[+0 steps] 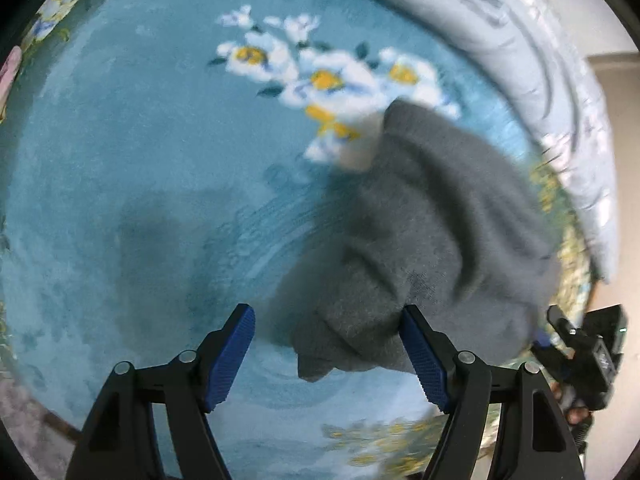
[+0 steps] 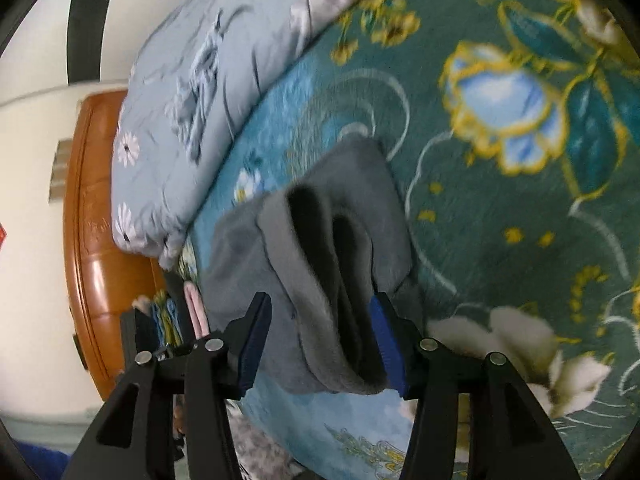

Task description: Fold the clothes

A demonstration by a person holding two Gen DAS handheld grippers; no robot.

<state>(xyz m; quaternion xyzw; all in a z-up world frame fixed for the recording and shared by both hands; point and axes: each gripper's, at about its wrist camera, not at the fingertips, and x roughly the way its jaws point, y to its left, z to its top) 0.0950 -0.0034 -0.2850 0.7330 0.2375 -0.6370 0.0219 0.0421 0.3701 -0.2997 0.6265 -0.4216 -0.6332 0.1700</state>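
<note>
Grey garment (image 1: 420, 240) bunched; headboard (image 2: 96, 240) only R view

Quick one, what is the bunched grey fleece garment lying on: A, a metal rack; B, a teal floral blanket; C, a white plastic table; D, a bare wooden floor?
B: the bunched grey fleece garment rests on the teal floral blanket, whose flowers show around it in both wrist views.

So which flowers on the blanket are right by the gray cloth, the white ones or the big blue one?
The white flowers with yellow middles. The gray cloth covers their edge, while the big blue flower with its gold outline sits apart from the cloth.
</note>
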